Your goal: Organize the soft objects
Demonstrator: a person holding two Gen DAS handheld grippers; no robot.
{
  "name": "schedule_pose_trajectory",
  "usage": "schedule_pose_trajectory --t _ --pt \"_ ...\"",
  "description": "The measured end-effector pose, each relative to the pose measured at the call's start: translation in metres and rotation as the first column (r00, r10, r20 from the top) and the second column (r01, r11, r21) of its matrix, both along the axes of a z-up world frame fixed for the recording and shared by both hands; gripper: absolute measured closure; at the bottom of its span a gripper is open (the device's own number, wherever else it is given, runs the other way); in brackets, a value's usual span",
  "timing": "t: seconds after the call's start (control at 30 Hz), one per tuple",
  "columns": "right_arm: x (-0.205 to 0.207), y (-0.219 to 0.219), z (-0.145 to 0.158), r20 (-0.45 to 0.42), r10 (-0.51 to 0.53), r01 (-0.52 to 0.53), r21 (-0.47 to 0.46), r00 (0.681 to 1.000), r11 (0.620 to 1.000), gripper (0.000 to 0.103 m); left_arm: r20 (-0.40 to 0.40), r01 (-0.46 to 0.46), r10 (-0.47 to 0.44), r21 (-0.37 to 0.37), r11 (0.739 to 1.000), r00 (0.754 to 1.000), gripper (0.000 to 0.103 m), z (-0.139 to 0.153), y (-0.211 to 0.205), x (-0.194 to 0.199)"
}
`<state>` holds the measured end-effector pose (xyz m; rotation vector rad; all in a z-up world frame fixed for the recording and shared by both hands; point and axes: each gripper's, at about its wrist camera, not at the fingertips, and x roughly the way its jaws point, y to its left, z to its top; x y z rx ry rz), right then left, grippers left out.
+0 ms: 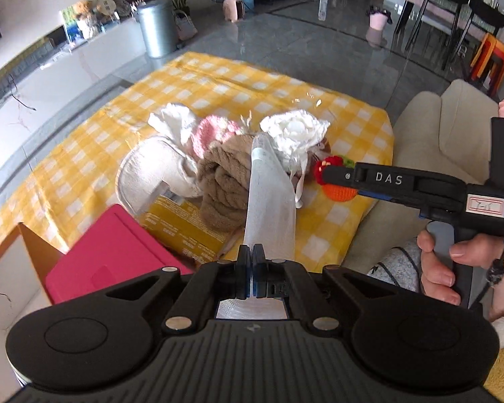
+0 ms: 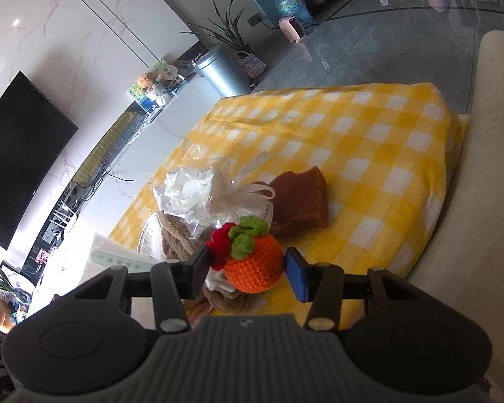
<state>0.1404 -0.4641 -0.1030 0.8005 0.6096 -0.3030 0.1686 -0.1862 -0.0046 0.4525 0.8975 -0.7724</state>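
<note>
My left gripper [image 1: 252,256] is shut on the lower end of a thin white gauzy cloth [image 1: 272,201], which stretches up from the pinch in front of the pile. Behind it lie a brown twisted towel [image 1: 225,184], a pink knit piece [image 1: 208,134], a white padded cloth [image 1: 151,171] and a wrapped white flower [image 1: 295,131]. My right gripper [image 2: 248,273] is shut on an orange crochet fruit [image 2: 255,268] with green leaves and a red knit bit, just above the yellow checked cloth [image 2: 369,154]. In the left wrist view that gripper's fingers [image 1: 332,171] reach in from the right.
A magenta box [image 1: 111,262] and a yellow carton [image 1: 181,228] sit at the near left by a cardboard flap [image 1: 33,245]. A brown spongy block [image 2: 302,201] lies behind the fruit. A beige sofa [image 1: 453,127] borders the right, where a person's hand [image 1: 436,268] grips the handle.
</note>
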Motion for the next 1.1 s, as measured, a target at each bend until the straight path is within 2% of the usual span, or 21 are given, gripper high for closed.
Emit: schedule_pose_trajectory --t 0.07,0.1,0.17,0.2,0.23,0.27,0.3,0.4,0.5,0.57,0.7,0.73,0.77,0.83,0.93,0.97,1.03,1.1 --pt "0.0 0.002 0.002 0.006 0.011 -0.011 -0.008 1.0 1.0 0.054 0.037 -0.042 0.044 -0.069 0.997 0.998 0.102 0.015 0.022 -0.008" --pt "-0.001 0.003 0.003 0.012 0.016 -0.016 -0.014 1.0 1.0 0.054 0.027 -0.073 0.076 -0.103 0.992 0.997 0.102 0.02 0.033 -0.009" --pt "-0.002 0.005 0.006 0.028 0.027 -0.026 -0.025 0.999 0.999 0.054 -0.043 -0.187 0.182 -0.186 0.964 0.982 0.102 0.03 0.06 -0.008" --pt "-0.002 0.006 0.007 0.036 0.032 -0.031 -0.029 0.999 0.999 0.054 -0.07 -0.244 0.235 -0.207 0.947 0.97 0.102 0.032 0.072 -0.009" --pt "-0.003 0.007 0.009 0.048 0.043 -0.041 -0.032 0.998 0.999 0.054 -0.097 -0.324 0.309 -0.239 0.915 0.946 0.102 0.035 0.088 -0.008" --pt "-0.003 0.008 0.01 0.07 0.06 -0.058 -0.026 0.996 0.998 0.054 -0.103 -0.366 0.352 -0.266 0.892 0.93 0.102 0.037 0.1 -0.011" --pt "-0.004 0.009 0.01 0.094 0.077 -0.076 -0.014 0.993 0.997 0.054 -0.102 -0.403 0.391 -0.293 0.867 0.915 0.102 0.04 0.114 -0.015" --pt "-0.006 0.013 0.014 0.146 0.104 -0.105 -0.002 0.984 0.994 0.054 -0.103 -0.482 0.475 -0.317 0.817 0.874 0.102 0.04 0.148 -0.026" --pt "-0.01 0.02 0.021 0.184 0.122 -0.115 -0.047 0.975 0.992 0.054 -0.139 -0.528 0.517 -0.374 0.762 0.845 0.102 0.038 0.184 -0.031" --pt "-0.009 0.024 0.023 0.175 0.138 -0.129 -0.061 0.975 0.99 0.054 -0.175 -0.557 0.536 -0.409 0.723 0.826 0.102 0.032 0.209 -0.032" --pt "-0.003 0.028 0.02 0.129 0.143 -0.137 -0.058 0.981 0.989 0.054 -0.26 -0.563 0.503 -0.466 0.683 0.824 0.102 0.015 0.231 -0.03" --pt "-0.003 0.029 0.02 0.124 0.143 -0.136 -0.063 0.982 0.989 0.054 -0.279 -0.55 0.475 -0.479 0.684 0.834 0.102 0.012 0.235 -0.031" --pt "-0.003 0.03 0.021 0.12 0.14 -0.132 -0.072 0.983 0.989 0.054 -0.295 -0.529 0.439 -0.485 0.697 0.849 0.102 0.008 0.233 -0.03" --pt "-0.002 0.031 0.022 0.11 0.141 -0.133 -0.082 0.984 0.988 0.054 -0.315 -0.464 0.346 -0.487 0.74 0.883 0.102 -0.002 0.219 -0.03" --pt "0.001 0.033 0.02 0.078 0.146 -0.139 -0.086 0.986 0.987 0.054 -0.304 -0.39 0.273 -0.447 0.805 0.913 0.1 -0.012 0.178 -0.028" --pt "0.003 0.034 0.019 0.067 0.147 -0.141 -0.088 0.987 0.986 0.054 -0.295 -0.379 0.269 -0.43 0.82 0.917 0.098 -0.016 0.166 -0.028" --pt "0.004 0.032 0.017 0.063 0.149 -0.144 -0.079 0.987 0.986 0.054 -0.287 -0.35 0.252 -0.372 0.86 0.924 0.088 -0.028 0.133 -0.025" --pt "0.002 0.03 0.015 0.069 0.148 -0.144 -0.059 0.987 0.988 0.054 -0.274 -0.305 0.216 -0.34 0.889 0.937 0.065 -0.039 0.106 -0.027"
